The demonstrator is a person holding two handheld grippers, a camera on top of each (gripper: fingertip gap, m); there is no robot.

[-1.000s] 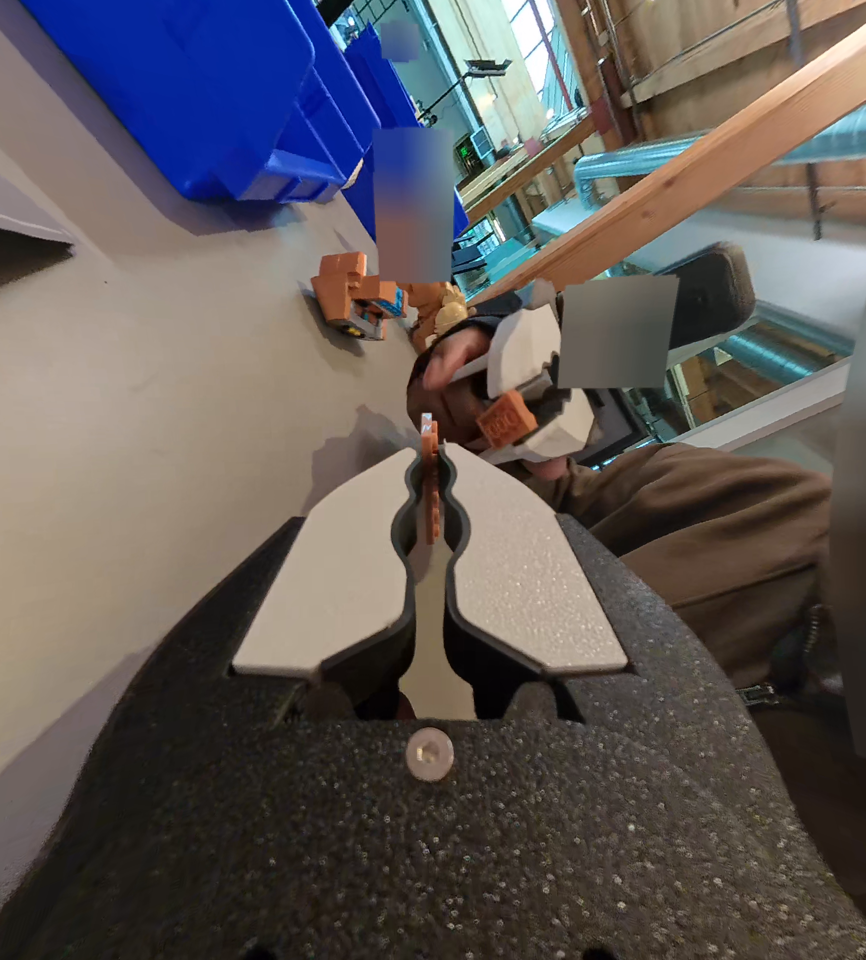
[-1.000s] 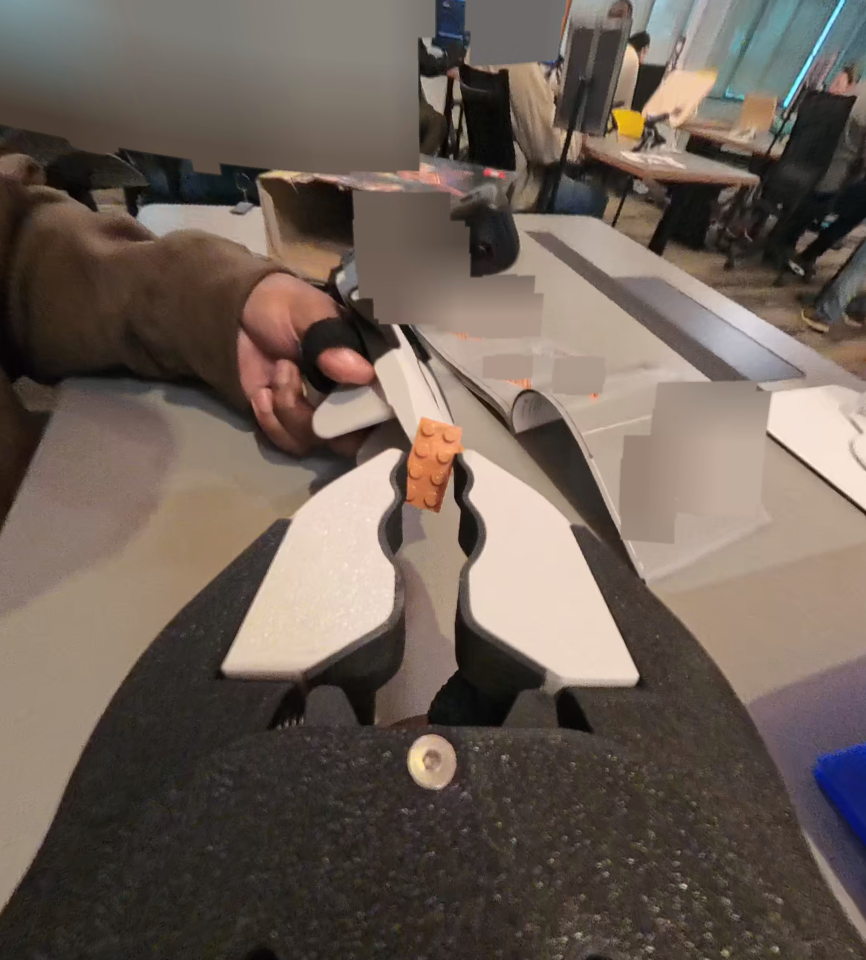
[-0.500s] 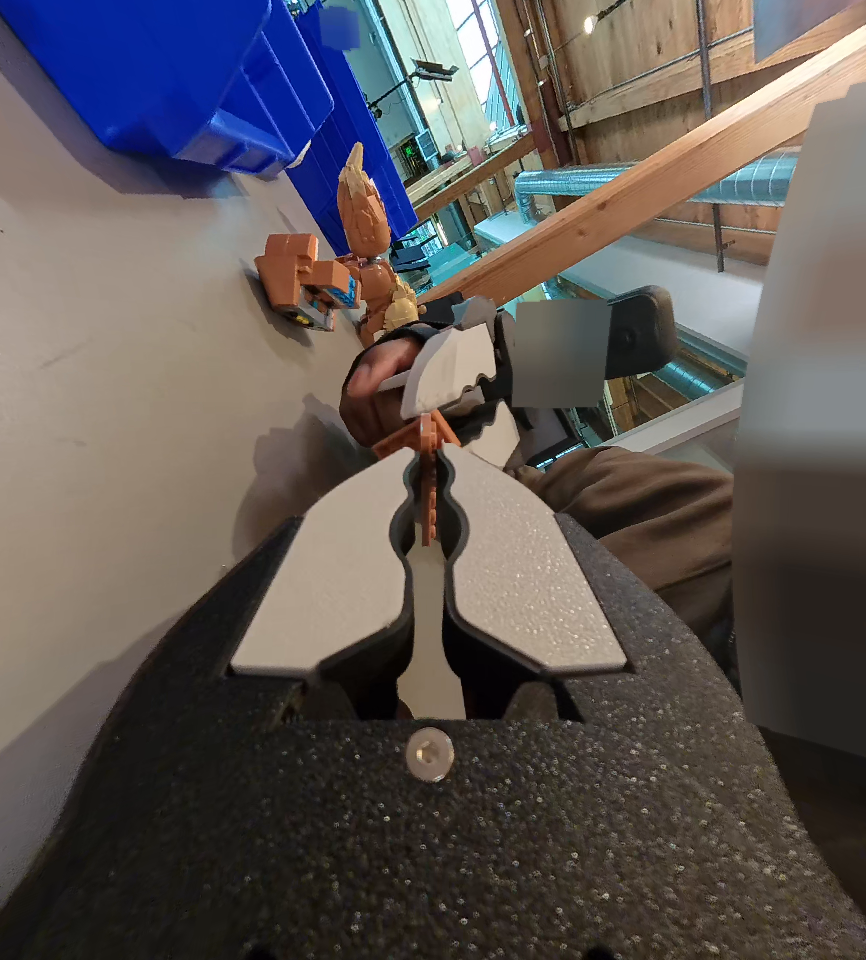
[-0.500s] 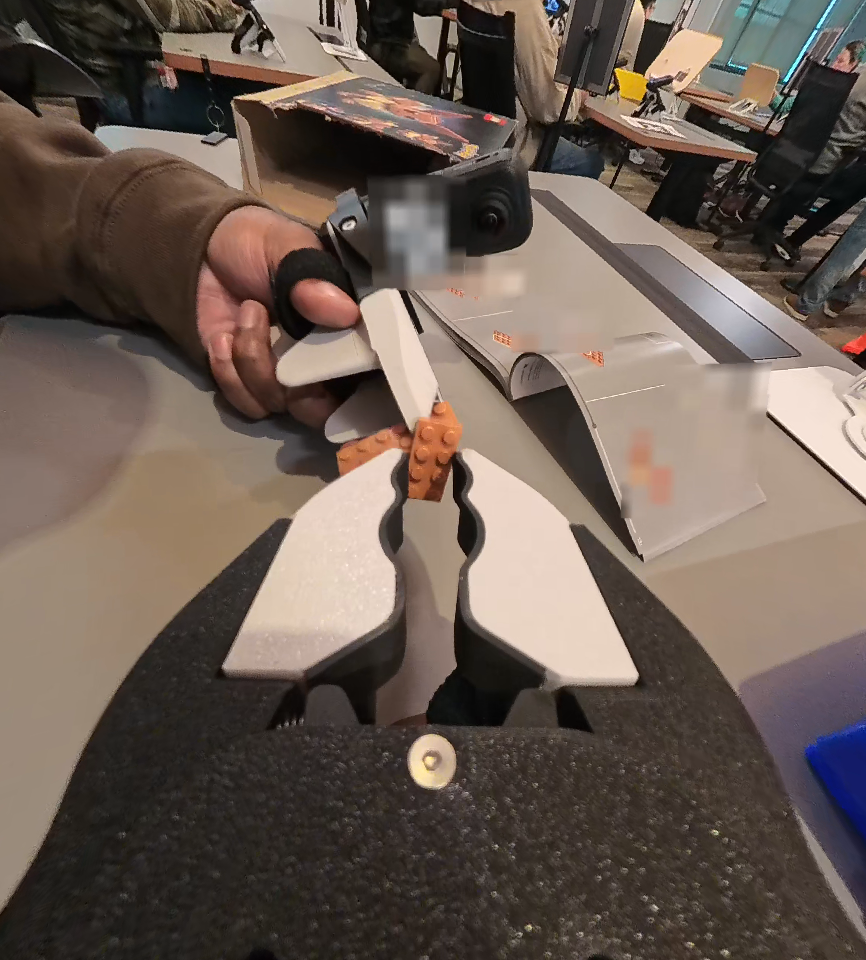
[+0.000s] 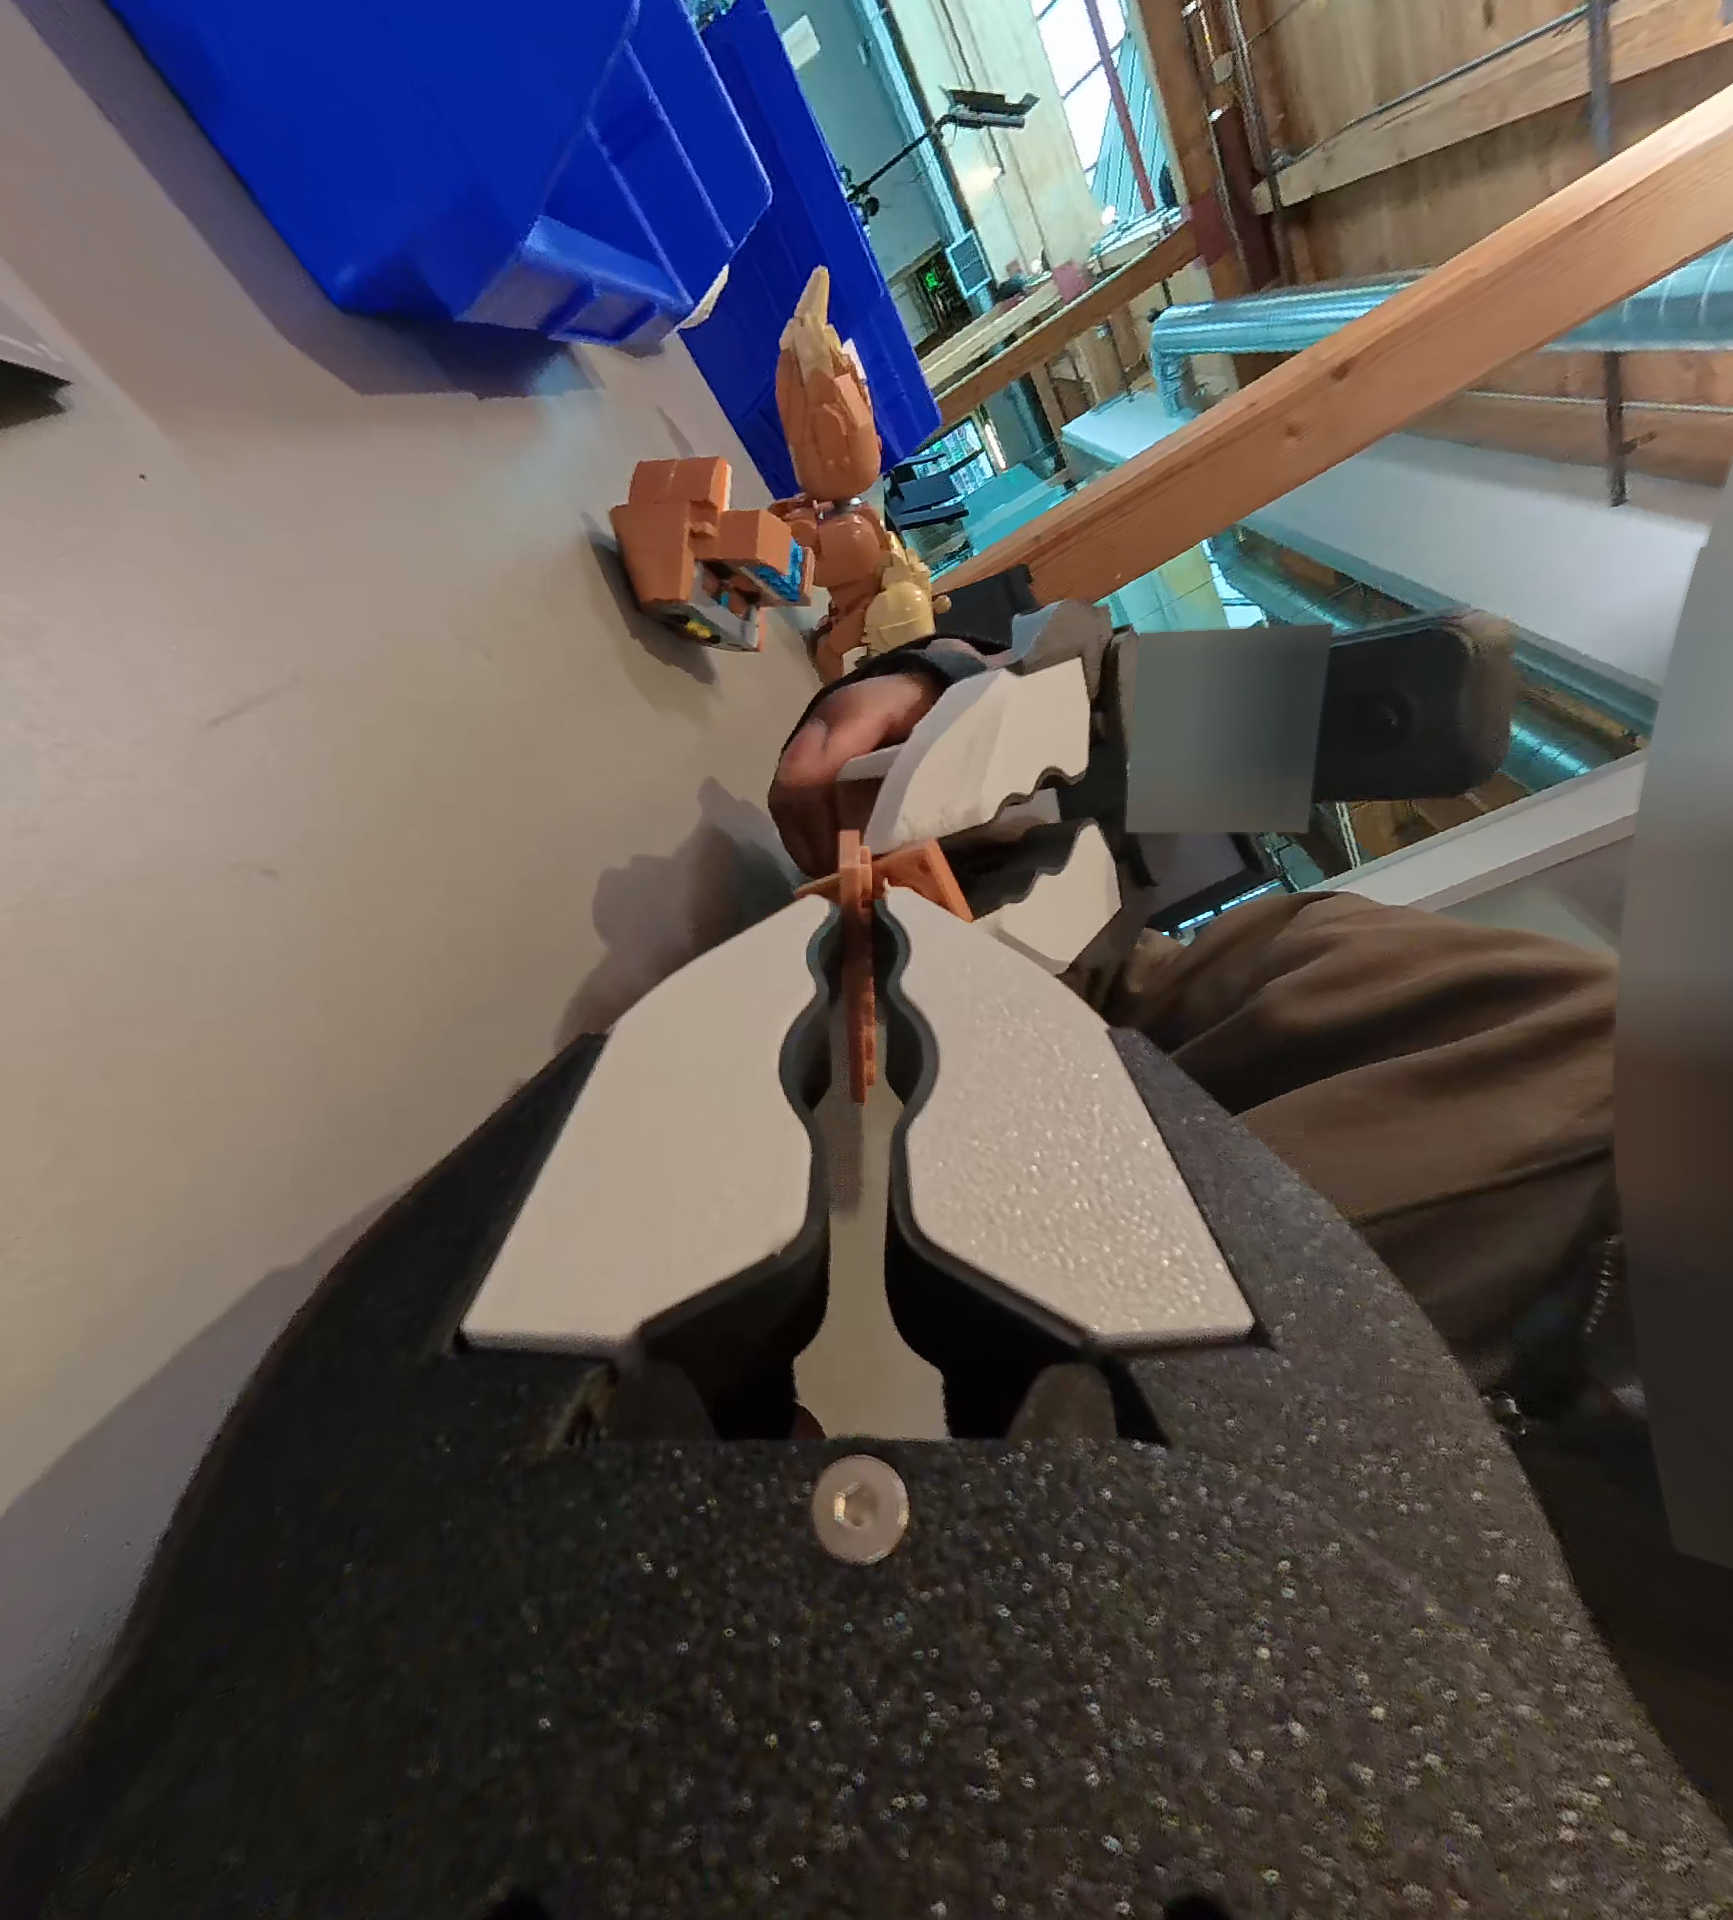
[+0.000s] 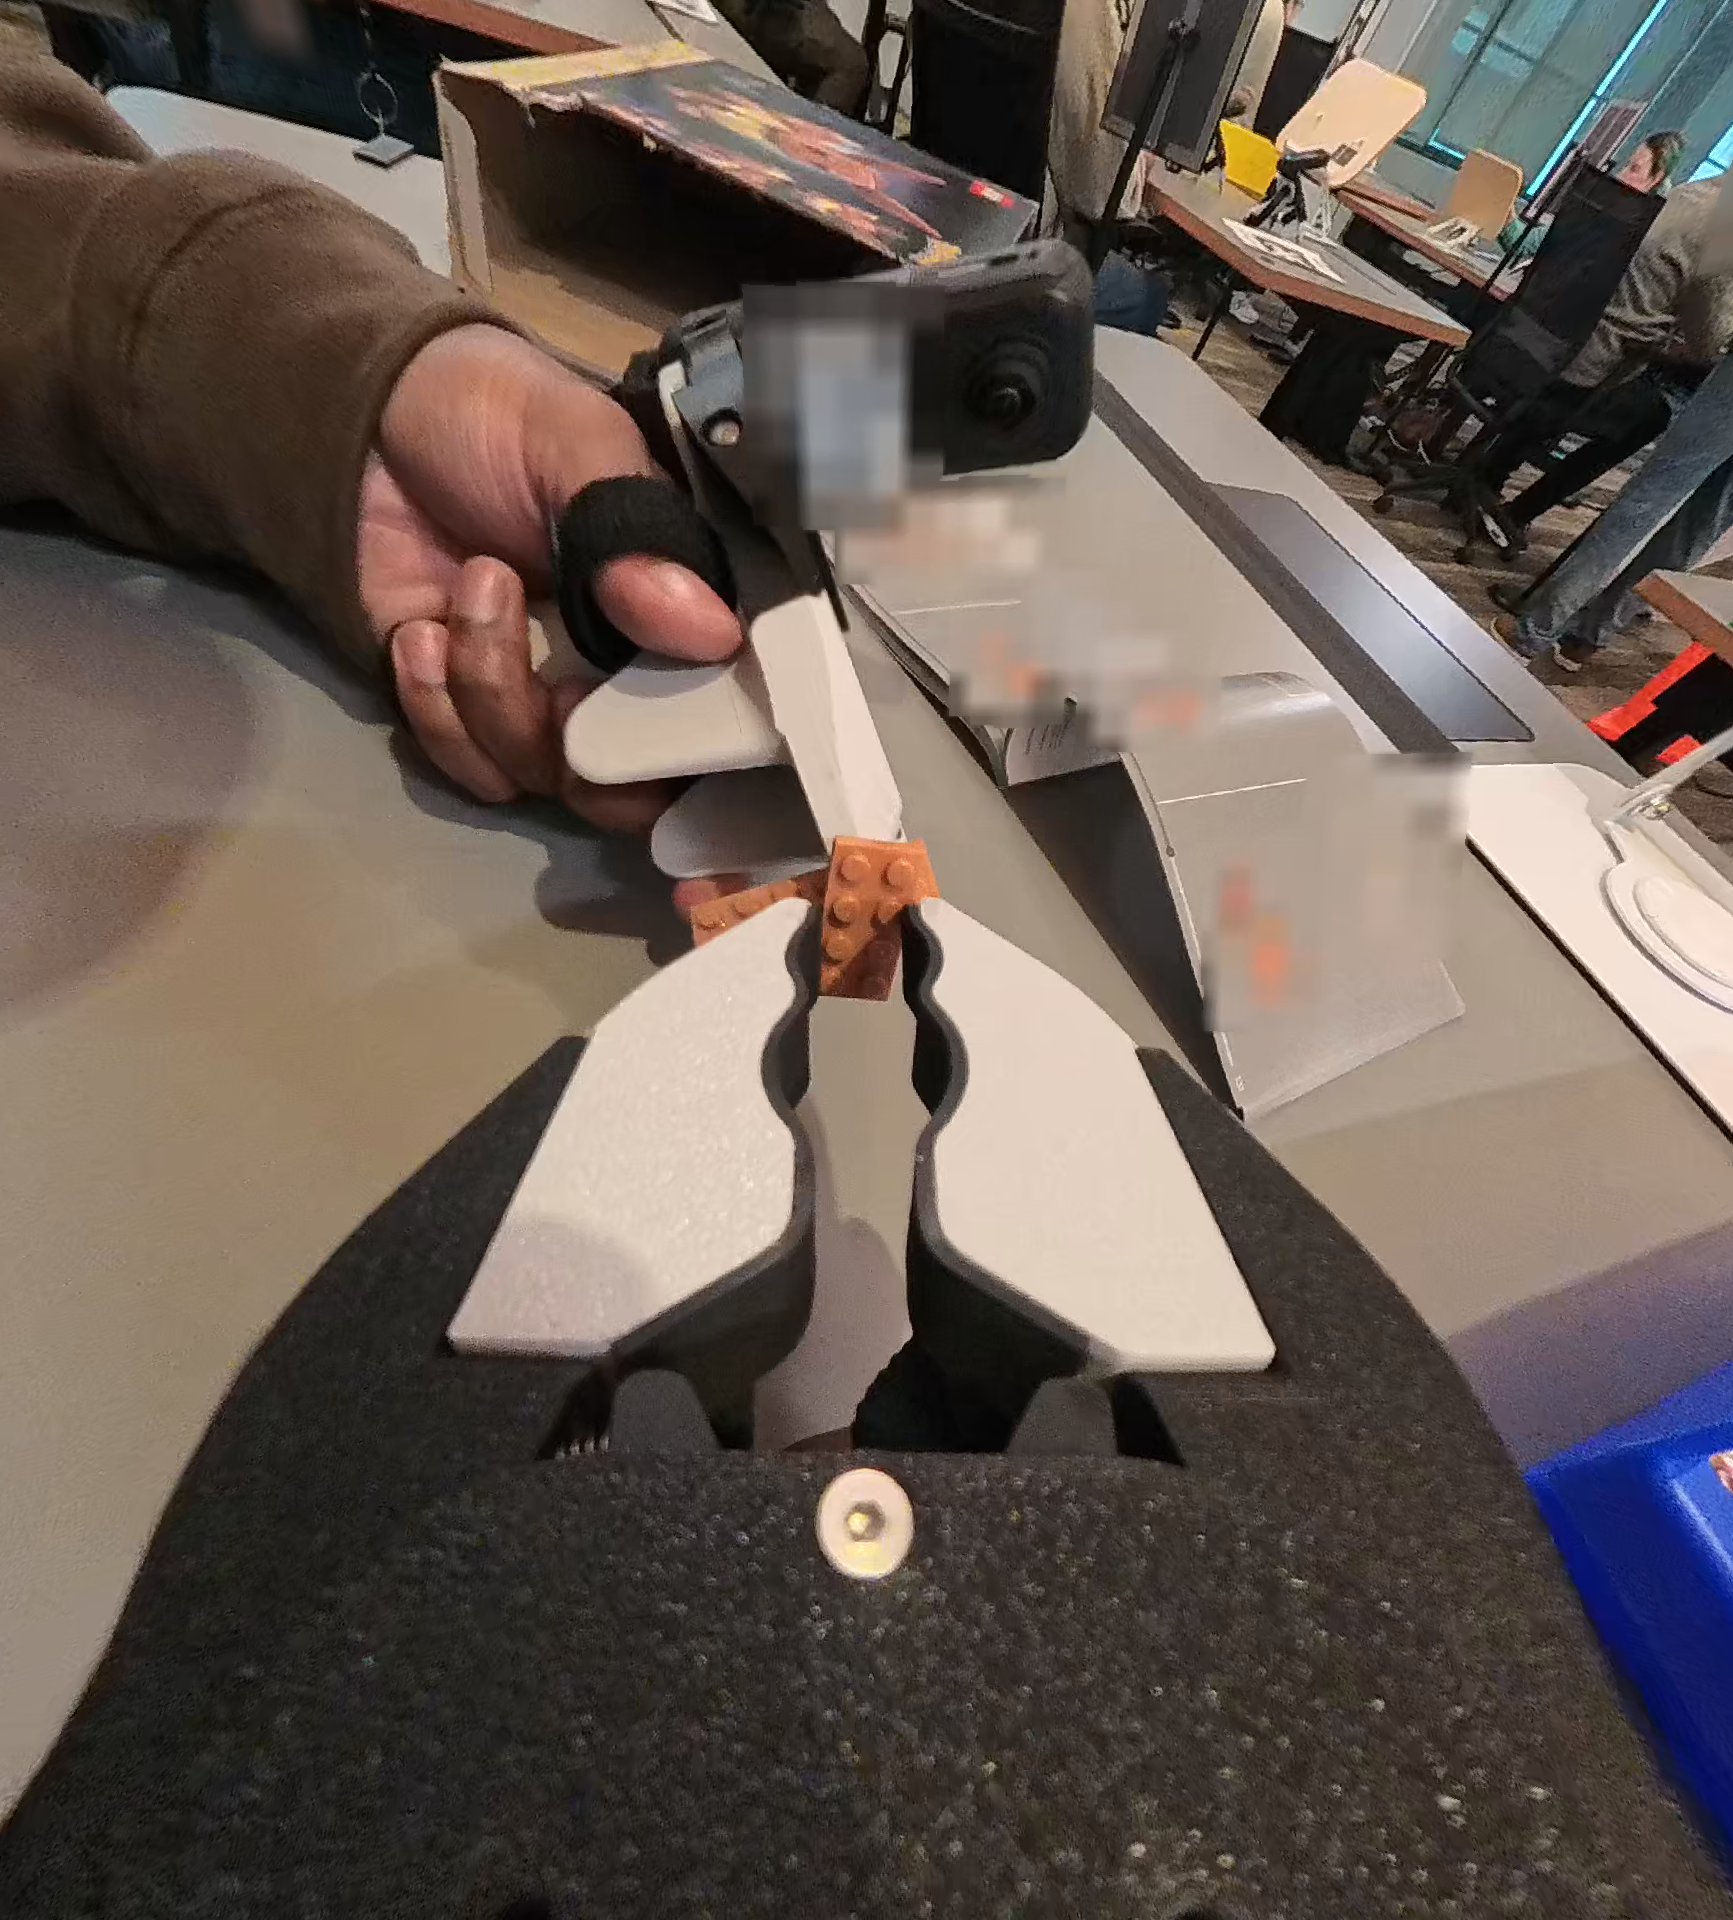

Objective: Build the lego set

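Note:
My left gripper [image 5: 854, 914] is shut on a thin orange plate [image 5: 858, 1003], seen edge-on. My right gripper [image 6: 857, 914] is shut on an orange studded plate [image 6: 867, 920]. The two grippers meet tip to tip above the grey table [image 6: 166, 1039]. In the right wrist view, the left gripper [image 6: 820, 847] holds its orange plate [image 6: 748, 909] against the side of mine. In the left wrist view, the right gripper [image 5: 909, 862] shows beyond with its orange piece [image 5: 929, 878]. A brown built figure [image 5: 831, 457] and a small orange-and-blue build [image 5: 696, 561] stand farther back.
Blue bins [image 5: 405, 145] line the table's far side. Another blue bin [image 6: 1693, 1558] with brown pieces sits at the right. An open instruction booklet [image 6: 1309, 883] and a cardboard box [image 6: 696, 135] lie behind the grippers. A white pad [image 6: 1672, 935] is at the right. My two grippers' fingertips are within a few centimetres of each other. Left tips and right tips are each some 20 cm from the small orange-and-blue build [image 5: 696, 561].
The two grippers have closed in on each other. The two orange pieces, apart one second ago, now touch at the fingertips. Both grippers have stayed shut.

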